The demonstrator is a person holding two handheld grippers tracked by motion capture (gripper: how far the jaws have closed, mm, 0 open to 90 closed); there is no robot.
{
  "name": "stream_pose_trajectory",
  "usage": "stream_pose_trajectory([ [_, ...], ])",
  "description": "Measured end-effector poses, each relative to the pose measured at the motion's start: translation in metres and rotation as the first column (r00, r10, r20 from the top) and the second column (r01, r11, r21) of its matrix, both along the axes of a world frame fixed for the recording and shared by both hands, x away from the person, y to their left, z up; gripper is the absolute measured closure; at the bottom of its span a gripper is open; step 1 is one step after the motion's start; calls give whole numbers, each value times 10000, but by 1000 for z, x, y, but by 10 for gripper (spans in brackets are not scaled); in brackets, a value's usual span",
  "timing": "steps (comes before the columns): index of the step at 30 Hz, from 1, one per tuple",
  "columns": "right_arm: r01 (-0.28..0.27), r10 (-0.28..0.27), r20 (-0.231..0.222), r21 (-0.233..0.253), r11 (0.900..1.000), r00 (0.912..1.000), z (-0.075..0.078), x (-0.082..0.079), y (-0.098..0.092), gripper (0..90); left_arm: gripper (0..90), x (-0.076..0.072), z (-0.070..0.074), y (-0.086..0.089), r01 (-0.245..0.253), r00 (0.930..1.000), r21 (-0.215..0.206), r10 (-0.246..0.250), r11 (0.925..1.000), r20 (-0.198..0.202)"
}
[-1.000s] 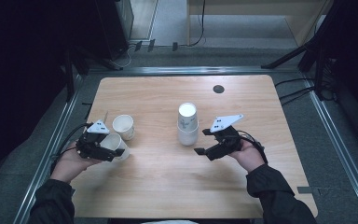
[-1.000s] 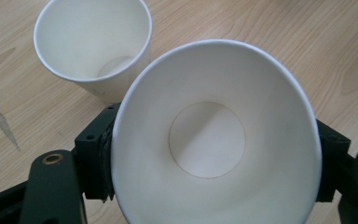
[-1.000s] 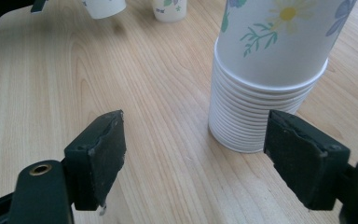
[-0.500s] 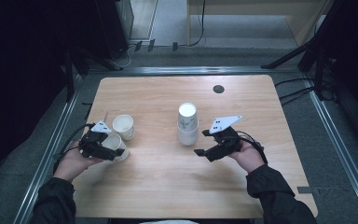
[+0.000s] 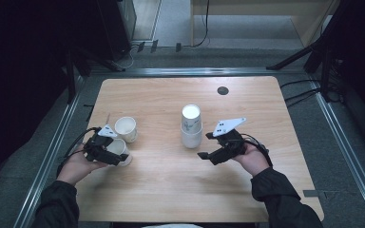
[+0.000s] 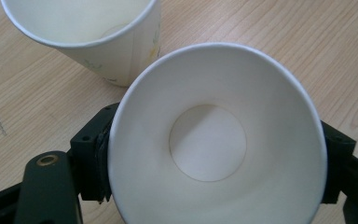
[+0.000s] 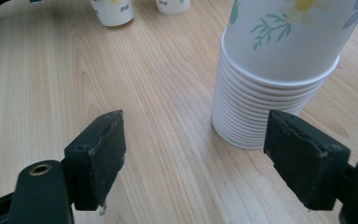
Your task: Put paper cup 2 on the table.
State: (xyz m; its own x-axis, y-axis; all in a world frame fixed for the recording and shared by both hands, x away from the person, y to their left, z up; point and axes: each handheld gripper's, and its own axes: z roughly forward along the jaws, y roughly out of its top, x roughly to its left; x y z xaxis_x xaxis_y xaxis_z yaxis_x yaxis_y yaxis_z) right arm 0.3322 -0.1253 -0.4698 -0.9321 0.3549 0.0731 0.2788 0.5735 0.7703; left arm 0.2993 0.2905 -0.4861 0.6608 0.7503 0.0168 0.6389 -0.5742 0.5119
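- At the far left of the high view, your left hand (image 5: 78, 164) comes in from the bottom edge over the wooden tabletop (image 5: 161, 190), and it holds the left tongs (image 5: 116, 156).
- Your left tongs are clamped on a white paper cup (image 5: 119, 151). In the left gripper view the held cup (image 6: 216, 140) has its open mouth turned toward the camera, one black jaw pressed against each side of its wall, and its inside is bare.
- Just beyond the held cup, a second paper cup (image 5: 125, 129) stands upright on the tabletop with its mouth up. In the left gripper view this second cup (image 6: 93, 37) is just beside the rim of the held one; whether the two touch, I cannot tell.
- Near the middle of the tabletop stands a stack of paper cups (image 5: 191, 126), set mouth down, with a leaf and flower print on the top cup.
- To the right of the stack, your right hand (image 5: 252, 159) holds the right tongs (image 5: 206, 145), their jaws spread wide with nothing between them.
- In the right gripper view the stack (image 7: 279, 70) stands just beyond the right-hand jaw, close to it but apart.
- A small dark round disc (image 5: 223, 90) lies near the far edge of the tabletop, well apart from the cups.
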Motion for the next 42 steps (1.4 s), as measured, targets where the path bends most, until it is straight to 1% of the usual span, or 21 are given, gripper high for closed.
stream_pose_trajectory([
  [2, 0, 0, 2, -2, 10000, 10000, 0, 0, 0, 210, 210, 0, -1, 0, -7, 10000, -14, 7, 10000, -44],
  [5, -2, 2, 6, -15, 10000, 10000, 0, 0, 0, 210, 202, 1, -2, -1, -28, 10000, 127, 29, 9999, -72],
  [17, -35, 35, -7, -78, 10000, 10000, 0, -1, 1, 210, 190, 1, -3, -2, -8, 9999, 187, 10, 9998, -140],
  [21, -49, 49, -7, -89, 9999, 10000, 0, -1, 1, 210, 161, 0, -1, -2, 41, 9999, -11, -41, 10000, -166],
  [25, -63, 63, -7, -130, 9999, 10000, -1, -1, 1, 210, 135, 0, 2, -3, -32, 9999, -151, 30, 9999, -164],
  [30, -118, 118, 16, -171, 9998, 9999, -1, -1, 2, 210, 129, -2, 7, -4, -32, 9998, -358, 25, 9994, -189],
  [37, -139, 140, 15, -192, 9997, 9999, -1, -1, 2, 210, 128, -3, 12, -3, -67, 10000, -482, 64, 9988, -70],
  [42, -171, 171, 3, -282, 9995, 9999, -2, -2, 3, 210, 127, -5, 21, -2, -146, 9998, -735, 155, 9972, 129],
])
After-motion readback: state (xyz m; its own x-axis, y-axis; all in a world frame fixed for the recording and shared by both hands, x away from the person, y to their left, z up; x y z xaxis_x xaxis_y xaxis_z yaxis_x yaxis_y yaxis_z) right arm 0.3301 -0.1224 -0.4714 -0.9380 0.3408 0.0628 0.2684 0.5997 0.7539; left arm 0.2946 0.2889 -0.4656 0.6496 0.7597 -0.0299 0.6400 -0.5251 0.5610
